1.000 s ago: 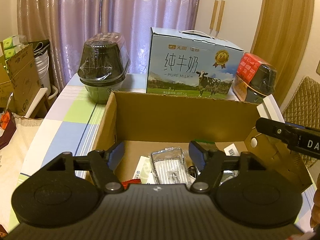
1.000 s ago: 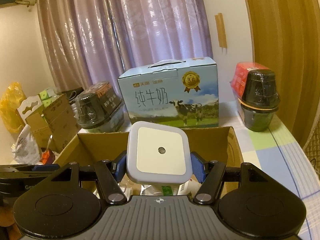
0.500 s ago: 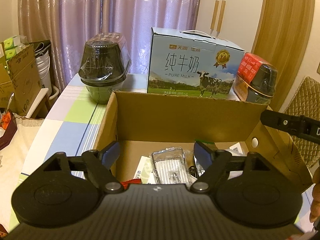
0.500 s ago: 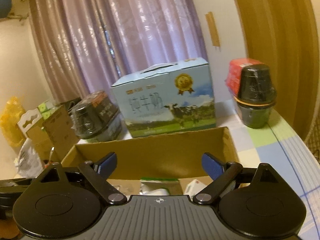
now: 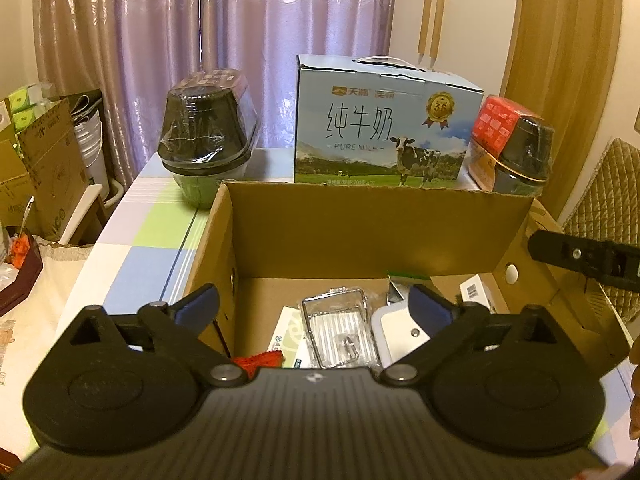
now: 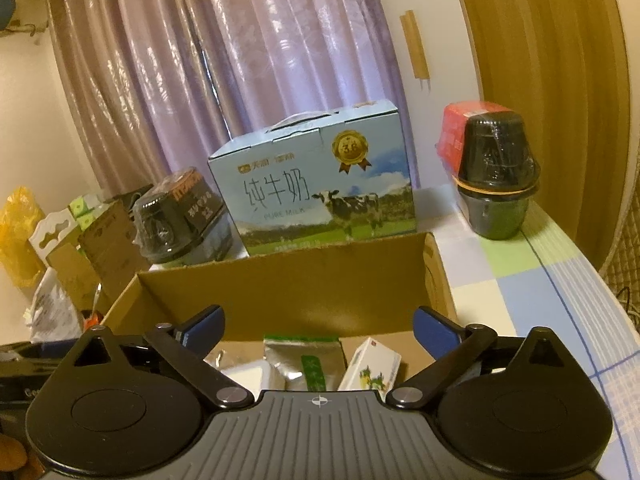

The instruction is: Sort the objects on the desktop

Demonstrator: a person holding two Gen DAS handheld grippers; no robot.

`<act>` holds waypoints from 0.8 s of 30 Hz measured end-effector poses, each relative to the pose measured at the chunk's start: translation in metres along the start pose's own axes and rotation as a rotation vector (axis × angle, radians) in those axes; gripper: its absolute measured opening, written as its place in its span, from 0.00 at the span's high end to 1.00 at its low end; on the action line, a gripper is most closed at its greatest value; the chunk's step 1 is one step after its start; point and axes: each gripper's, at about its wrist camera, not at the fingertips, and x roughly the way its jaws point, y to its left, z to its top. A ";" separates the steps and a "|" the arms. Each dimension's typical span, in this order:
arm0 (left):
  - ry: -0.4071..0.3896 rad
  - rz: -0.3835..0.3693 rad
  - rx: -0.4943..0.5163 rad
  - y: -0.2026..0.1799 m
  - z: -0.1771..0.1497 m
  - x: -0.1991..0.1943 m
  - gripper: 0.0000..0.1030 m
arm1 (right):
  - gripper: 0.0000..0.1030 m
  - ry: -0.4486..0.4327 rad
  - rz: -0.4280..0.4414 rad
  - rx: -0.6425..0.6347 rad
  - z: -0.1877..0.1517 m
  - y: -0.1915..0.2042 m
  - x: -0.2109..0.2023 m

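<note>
My right gripper (image 6: 318, 326) now stands wide and empty above the near edge of the cardboard box (image 6: 280, 280); a second ago it clamped the white square night light, and half a second ago the jaws had already sprung apart. That light (image 5: 394, 330) now lies on the box floor at the right, just beside the clear plastic case (image 5: 340, 328), so I judge this item sorted and my hand free for the next. My left gripper (image 5: 314, 304) has also widened since a second ago; it hovers over the box with nothing between its pads.

My left gripper's body covers the near part of the box floor, so the red thing (image 5: 260, 360) and the white-green packet (image 5: 290, 334) show only in part. From the right view, a foil pouch (image 6: 308, 354) and a small carton (image 6: 372, 368) are cut off likewise. Farther off stand the milk carton (image 5: 380, 140) and two wrapped bowl stacks (image 5: 208, 148), their labels too small to read.
</note>
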 end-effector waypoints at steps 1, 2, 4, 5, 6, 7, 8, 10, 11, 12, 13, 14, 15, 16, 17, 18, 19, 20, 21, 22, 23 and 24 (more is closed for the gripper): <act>-0.001 0.002 0.000 -0.001 -0.001 -0.002 0.01 | 0.03 0.000 -0.002 0.002 -0.001 0.000 -0.003; -0.001 0.004 0.002 -0.001 -0.002 -0.004 0.01 | 0.02 0.001 -0.004 0.006 -0.002 -0.001 -0.005; 0.000 0.008 0.008 -0.004 -0.004 -0.010 0.01 | 0.02 0.006 -0.007 0.018 -0.004 -0.003 -0.012; -0.001 0.012 0.010 -0.005 -0.006 -0.013 0.01 | 0.02 0.006 -0.006 0.021 -0.005 -0.003 -0.016; -0.003 0.017 0.009 -0.006 -0.007 -0.017 0.01 | 0.02 0.006 -0.005 0.024 -0.007 -0.003 -0.022; -0.003 0.022 0.006 -0.006 -0.009 -0.020 0.01 | 0.02 0.005 -0.005 0.026 -0.009 -0.003 -0.027; -0.003 0.025 0.001 -0.006 -0.010 -0.024 0.01 | 0.02 0.004 -0.005 0.026 -0.011 -0.002 -0.033; -0.003 0.023 -0.010 -0.006 -0.013 -0.033 0.01 | 0.02 -0.003 -0.007 0.027 -0.017 -0.001 -0.049; 0.000 0.022 -0.012 -0.006 -0.016 -0.038 0.01 | 0.02 -0.006 -0.008 0.026 -0.019 -0.001 -0.055; 0.003 0.024 -0.015 -0.007 -0.019 -0.044 0.01 | 0.02 -0.009 -0.009 0.026 -0.021 0.000 -0.062; 0.005 0.026 -0.018 -0.007 -0.022 -0.051 0.01 | 0.02 -0.013 -0.010 0.027 -0.024 0.000 -0.069; 0.008 0.028 -0.021 -0.007 -0.025 -0.057 0.01 | 0.02 -0.017 -0.013 0.029 -0.025 0.000 -0.076; 0.014 0.034 -0.028 -0.008 -0.028 -0.064 0.01 | 0.02 -0.019 -0.017 0.031 -0.027 0.001 -0.082; 0.016 0.036 -0.037 -0.008 -0.031 -0.071 0.01 | 0.02 -0.021 -0.020 0.031 -0.029 0.002 -0.088; 0.015 0.035 -0.044 -0.008 -0.033 -0.079 0.01 | 0.02 -0.023 -0.021 0.031 -0.031 0.003 -0.095; 0.011 0.034 -0.051 -0.009 -0.036 -0.087 0.01 | 0.02 -0.021 -0.022 0.028 -0.032 0.004 -0.101; 0.006 0.033 -0.053 -0.011 -0.038 -0.096 0.01 | 0.02 -0.018 -0.023 0.022 -0.034 0.007 -0.107; 0.003 0.035 -0.050 -0.013 -0.041 -0.105 0.01 | 0.02 -0.013 -0.023 0.014 -0.036 0.009 -0.112; 0.006 0.045 -0.047 -0.014 -0.044 -0.113 0.01 | 0.02 -0.008 -0.022 0.006 -0.038 0.012 -0.118; 0.012 0.061 -0.043 -0.016 -0.046 -0.119 0.01 | 0.02 0.000 -0.022 -0.002 -0.041 0.015 -0.124; 0.021 0.079 -0.041 -0.018 -0.049 -0.126 0.01 | 0.02 0.007 -0.021 -0.011 -0.044 0.018 -0.130; 0.027 0.086 -0.042 -0.020 -0.053 -0.134 0.01 | 0.02 0.015 -0.020 -0.020 -0.047 0.021 -0.136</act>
